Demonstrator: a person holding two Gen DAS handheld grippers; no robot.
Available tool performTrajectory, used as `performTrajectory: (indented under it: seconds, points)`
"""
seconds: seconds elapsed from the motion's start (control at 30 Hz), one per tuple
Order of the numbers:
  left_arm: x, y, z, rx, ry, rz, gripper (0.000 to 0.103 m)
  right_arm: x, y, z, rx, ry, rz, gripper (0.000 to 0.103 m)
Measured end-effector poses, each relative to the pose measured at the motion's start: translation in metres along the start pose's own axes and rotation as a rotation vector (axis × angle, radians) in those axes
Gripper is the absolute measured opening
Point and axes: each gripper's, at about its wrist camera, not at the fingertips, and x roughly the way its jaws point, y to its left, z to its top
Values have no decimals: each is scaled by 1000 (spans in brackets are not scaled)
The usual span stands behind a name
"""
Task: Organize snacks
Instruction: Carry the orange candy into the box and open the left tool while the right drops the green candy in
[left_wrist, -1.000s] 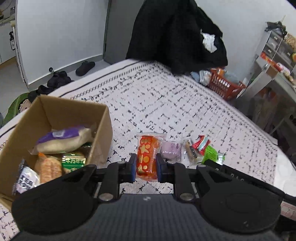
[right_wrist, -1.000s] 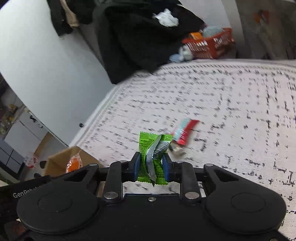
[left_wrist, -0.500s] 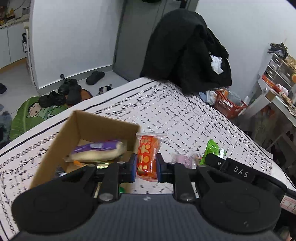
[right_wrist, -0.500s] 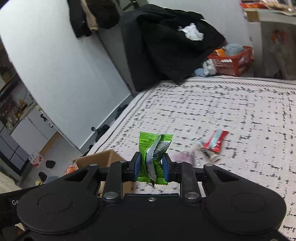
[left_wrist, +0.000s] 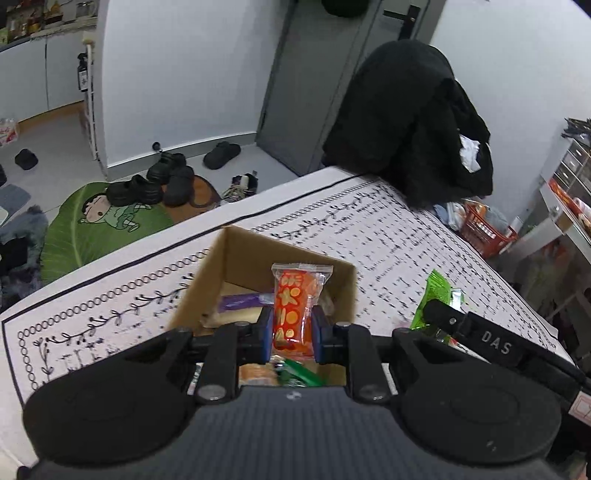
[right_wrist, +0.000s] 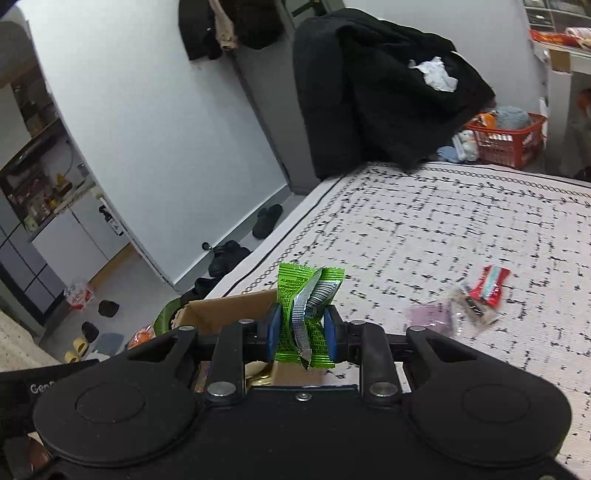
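My left gripper (left_wrist: 291, 334) is shut on an orange snack packet (left_wrist: 295, 306) and holds it above the open cardboard box (left_wrist: 243, 254), which holds several snacks. My right gripper (right_wrist: 301, 332) is shut on a green snack packet (right_wrist: 308, 299) and holds it over the box's near edge (right_wrist: 229, 306); the same green packet shows at the right of the left wrist view (left_wrist: 432, 299). A purple packet (right_wrist: 430, 317), a clear wrapped snack (right_wrist: 471, 304) and a red packet (right_wrist: 489, 284) lie on the patterned bed cover (right_wrist: 443, 221).
A black coat (left_wrist: 406, 122) hangs at the bed's far end. A red basket (right_wrist: 506, 138) stands on the floor beyond. Shoes (left_wrist: 159, 181) and a green mat (left_wrist: 92, 229) lie on the floor left of the bed. A shelf unit (left_wrist: 569, 192) stands at the right.
Both grippers have moved left towards the box with their packets still held. The orange packet is now over the box opening, and the green packet has come to the box's edge.
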Motion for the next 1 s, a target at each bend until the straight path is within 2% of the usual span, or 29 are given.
performTrajectory:
  seconds: [0.43,0.63,0.73,0.87,0.97,1.0]
  points:
    - [17,42,12,-27,13,7,20,21,31,-15,-77,54,32,24]
    - [36,55,11,-84,45,-3,21,31,37,-17,-85,82,34,25]
    - [38,54,12,-69,49,2,26,33,38,-17,-88,91,29,25]
    - [37,56,13,-80,51,5,41,33,39,-21,-90,109,19,27]
    - [36,55,14,-81,58,13,51,29,40,-22,-88,107,15,39]
    - [35,55,13,-82,62,20,56,28,39,-21,-87,101,13,48]
